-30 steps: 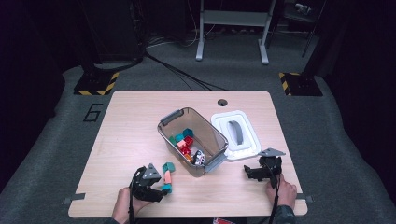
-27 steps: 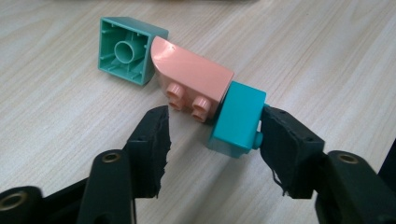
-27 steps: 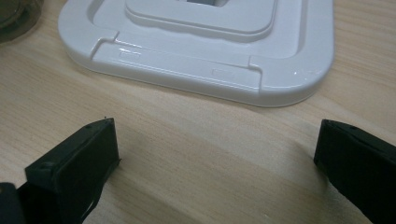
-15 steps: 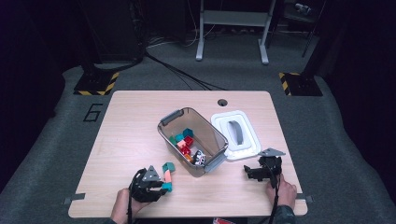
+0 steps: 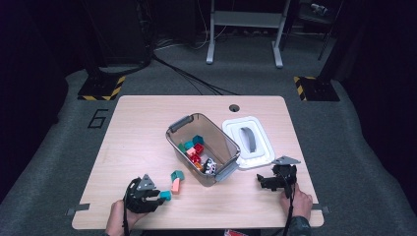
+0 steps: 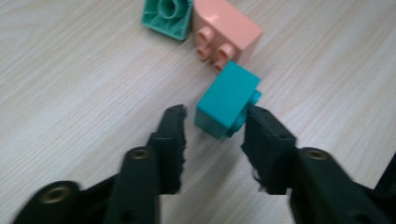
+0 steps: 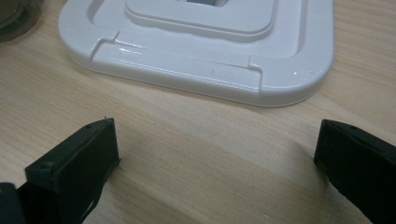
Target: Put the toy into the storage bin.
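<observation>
At the near left of the worktop (image 5: 147, 132), the left gripper (image 6: 212, 121) has its fingers part open, just widened, astride a teal brick (image 6: 226, 100); the right finger touches it, the left stands clear. Hard, light, smooth plastic: grip the flat sides, not the studs. A pink brick (image 6: 229, 32) is just beyond. Bin (image 5: 221, 142) mid-table. Right gripper (image 5: 268, 182) wide open, empty. Dark room, grey floor.

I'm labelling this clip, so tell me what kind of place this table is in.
Probably a lab or recording studio rather than a home. A lone wooden table stands on grey carpet, with dark surroundings, hazard-striped stand feet, cables across the floor and a metal frame behind.
</observation>
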The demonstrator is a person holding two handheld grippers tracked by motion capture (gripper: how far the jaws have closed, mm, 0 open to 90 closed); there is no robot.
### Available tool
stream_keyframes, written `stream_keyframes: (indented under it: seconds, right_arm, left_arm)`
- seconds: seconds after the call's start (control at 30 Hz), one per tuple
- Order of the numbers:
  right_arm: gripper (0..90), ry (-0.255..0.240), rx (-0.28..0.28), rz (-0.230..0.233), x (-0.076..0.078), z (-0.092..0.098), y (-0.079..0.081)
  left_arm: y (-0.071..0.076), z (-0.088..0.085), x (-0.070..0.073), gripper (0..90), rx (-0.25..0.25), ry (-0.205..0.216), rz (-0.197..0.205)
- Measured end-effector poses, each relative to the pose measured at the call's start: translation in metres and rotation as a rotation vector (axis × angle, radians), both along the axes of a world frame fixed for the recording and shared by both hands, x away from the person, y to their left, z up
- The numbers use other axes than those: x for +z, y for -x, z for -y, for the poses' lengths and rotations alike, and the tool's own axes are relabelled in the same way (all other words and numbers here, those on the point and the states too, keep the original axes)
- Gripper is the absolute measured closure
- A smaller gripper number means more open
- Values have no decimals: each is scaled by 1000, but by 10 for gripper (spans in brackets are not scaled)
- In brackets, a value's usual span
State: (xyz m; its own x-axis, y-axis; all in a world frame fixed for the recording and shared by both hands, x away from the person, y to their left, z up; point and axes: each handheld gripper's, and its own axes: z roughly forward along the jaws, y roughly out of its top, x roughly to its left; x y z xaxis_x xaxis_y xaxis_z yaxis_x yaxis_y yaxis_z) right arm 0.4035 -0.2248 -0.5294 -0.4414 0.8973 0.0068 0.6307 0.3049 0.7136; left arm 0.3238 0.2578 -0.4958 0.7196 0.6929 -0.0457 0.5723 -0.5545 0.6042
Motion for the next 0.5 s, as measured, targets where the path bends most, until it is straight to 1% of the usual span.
stream_keyframes:
  seconds: [0.03,0.07,0.1,0.13,0.2,0.23,0.3,0.33,0.4,0.43,0.47,0.5]
  right_arm:
    - [0,0,0,0,0,0,0]
    - [0,0,0,0,0,0,0]
    - [0,0,2,-3,0,0,0]
    - [0,0,0,0,0,0,0]
    - [0,0,0,0,0,0,0]
    - [0,0,0,0,0,0,0]
    - [0,0,0,0,0,0,0]
    - [0,0,0,0,0,0,0]
    - [0,0,0,0,0,0,0]
    - [0,0,0,0,0,0,0]
    - [0,0,0,0,0,0,0]
    - [0,0,0,0,0,0,0]
  left_arm:
    - [0,0,0,481,0,0,0]
    - [-1,0,0,481,15,19,5]
    - [-1,0,1,430,16,28,4]
    - [-3,3,3,402,11,28,4]
    - [-5,8,4,388,4,23,15]
    - [-5,8,4,376,4,23,15]
    - [-10,16,3,373,-22,12,16]
    - [-11,18,3,387,-31,4,19]
    - [-12,22,2,474,-55,-9,5]
    - [-12,22,2,510,-55,-9,5]
    - [-13,24,0,556,-56,-19,13]
    - [-13,25,0,572,-56,-16,4]
